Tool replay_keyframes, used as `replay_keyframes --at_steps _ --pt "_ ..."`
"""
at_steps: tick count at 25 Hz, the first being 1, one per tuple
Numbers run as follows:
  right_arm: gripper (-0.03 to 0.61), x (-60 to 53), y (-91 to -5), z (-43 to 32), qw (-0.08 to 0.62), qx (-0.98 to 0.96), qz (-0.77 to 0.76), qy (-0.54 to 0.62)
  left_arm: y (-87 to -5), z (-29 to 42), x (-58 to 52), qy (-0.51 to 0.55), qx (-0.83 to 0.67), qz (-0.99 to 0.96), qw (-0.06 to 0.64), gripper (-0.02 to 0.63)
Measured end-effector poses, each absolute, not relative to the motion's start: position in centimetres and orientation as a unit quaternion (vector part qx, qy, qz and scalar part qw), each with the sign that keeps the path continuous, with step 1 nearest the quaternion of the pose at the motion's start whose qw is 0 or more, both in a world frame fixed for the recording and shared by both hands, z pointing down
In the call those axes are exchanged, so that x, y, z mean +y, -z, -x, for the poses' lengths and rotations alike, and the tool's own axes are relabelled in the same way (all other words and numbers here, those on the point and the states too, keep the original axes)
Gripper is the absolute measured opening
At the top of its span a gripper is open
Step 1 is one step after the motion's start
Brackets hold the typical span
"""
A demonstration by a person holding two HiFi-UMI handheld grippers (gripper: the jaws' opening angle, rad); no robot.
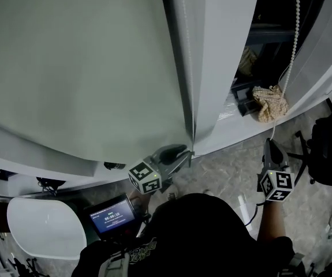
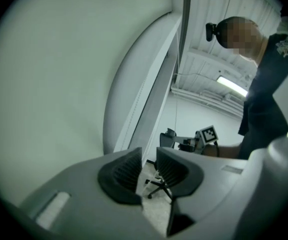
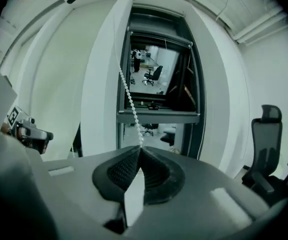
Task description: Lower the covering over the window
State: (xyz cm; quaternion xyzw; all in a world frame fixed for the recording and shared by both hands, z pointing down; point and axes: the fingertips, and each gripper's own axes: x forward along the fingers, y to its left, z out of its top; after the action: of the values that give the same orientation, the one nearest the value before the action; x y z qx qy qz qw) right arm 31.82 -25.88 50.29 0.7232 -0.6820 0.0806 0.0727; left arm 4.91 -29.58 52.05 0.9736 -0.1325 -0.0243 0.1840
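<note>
A pale roller blind (image 1: 79, 68) hangs fully over the left window and fills the left of the left gripper view (image 2: 58, 74). My left gripper (image 1: 184, 153) is at the blind's lower right corner, beside a thin cord (image 1: 187, 51). It is open (image 2: 149, 170), with a narrow gap and nothing between the pads. A white bead chain (image 1: 293, 45) hangs in front of the dark uncovered window (image 3: 156, 79) on the right. My right gripper (image 1: 271, 145) is shut on that bead chain's lower end (image 3: 139, 151), and the chain (image 3: 127, 91) runs up from the jaws.
A crumpled cloth (image 1: 271, 103) lies on the sill of the right window. A black office chair (image 1: 326, 149) stands at the right, close to my right arm. Below me are a lit tablet screen (image 1: 112, 215) and a white oval table (image 1: 36, 227).
</note>
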Motion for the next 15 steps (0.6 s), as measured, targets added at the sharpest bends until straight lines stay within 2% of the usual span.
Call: replay_keyframes --at_steps 5,7,10,15 --pt "0.006 -25.0 -46.1 -36.1 -0.066 -0.664 -0.739 -0.098 -53.0 -5.5 -28.7 0.025 -0.168 -0.966 0.195 0.077" --pt "0.006 -25.1 -45.2 -36.3 -0.068 -0.688 -0.718 -0.082 -53.3 -6.0 -28.1 0.037 -0.182 -0.961 0.206 0.074" --pt "0.006 -25.3 -46.6 -30.3 -0.03 -0.781 -0.618 -0.088 -53.6 -6.7 -26.6 0.054 -0.204 -0.954 0.211 0.073" --pt "0.008 -24.8 -49.8 -21.8 -0.028 -0.86 -0.487 -0.15 -52.7 -7.6 -22.9 0.065 -0.232 -0.948 0.207 0.074"
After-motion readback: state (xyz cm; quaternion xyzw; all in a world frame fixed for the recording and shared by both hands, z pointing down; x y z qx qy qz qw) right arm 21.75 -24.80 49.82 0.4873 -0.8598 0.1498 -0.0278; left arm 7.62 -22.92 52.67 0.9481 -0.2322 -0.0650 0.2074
